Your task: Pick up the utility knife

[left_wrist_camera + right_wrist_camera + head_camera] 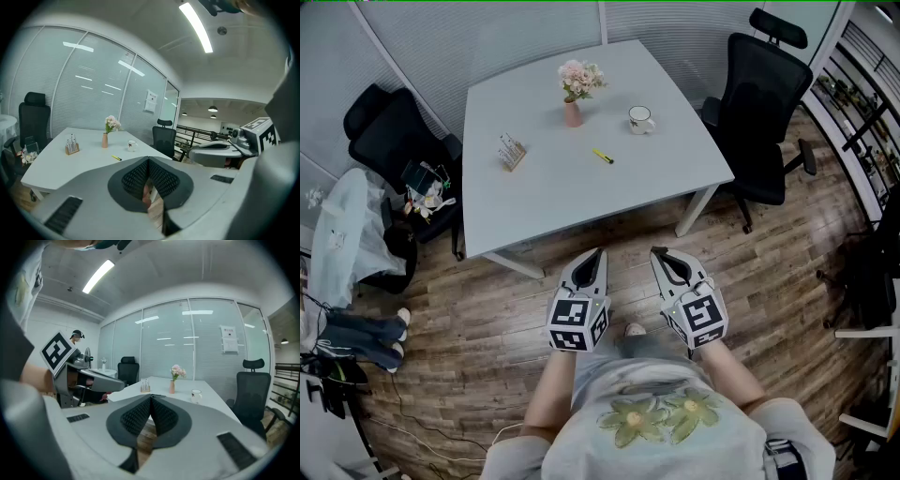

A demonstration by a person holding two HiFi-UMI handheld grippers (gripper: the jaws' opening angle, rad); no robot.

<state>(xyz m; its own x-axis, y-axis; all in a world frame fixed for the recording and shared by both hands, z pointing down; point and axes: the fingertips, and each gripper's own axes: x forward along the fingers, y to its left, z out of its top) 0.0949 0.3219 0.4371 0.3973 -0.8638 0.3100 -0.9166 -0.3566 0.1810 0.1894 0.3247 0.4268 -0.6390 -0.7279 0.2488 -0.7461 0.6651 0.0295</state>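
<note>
- at the far left a black chair [389, 131] stands beside the worktop [544, 192]; i think it is not in the way of the reach.
- the left hand-held gripper [597, 255] is over the wooden floor, well apart from the worktop. its jaws are pressed together and nothing is between them.
- on the left part of the worktop stands a small holder [512, 150], and near the far edge a vase [573, 112] with pink flowers.
- the utility knife [602, 156] is small and yellow. it lies flat on the worktop, between the vase and the mug [640, 119] but nearer to the person, and nothing touches it.
- the right hand-held gripper [660, 254] is also over the floor, just beside the left one. its jaws are pressed together too, with nothing in them.
- what could go wrong, in my judgement:
  - neither pair of jaws is spread, so the task is not started; if a gripper arrives like this, the tips will only push the knife along the smooth worktop.
  - the knife is thin and lies flat, so the pads may slide over it and close on nothing.
  - a high or careless approach could knock the vase or the mug, because both are near the knife.
</note>
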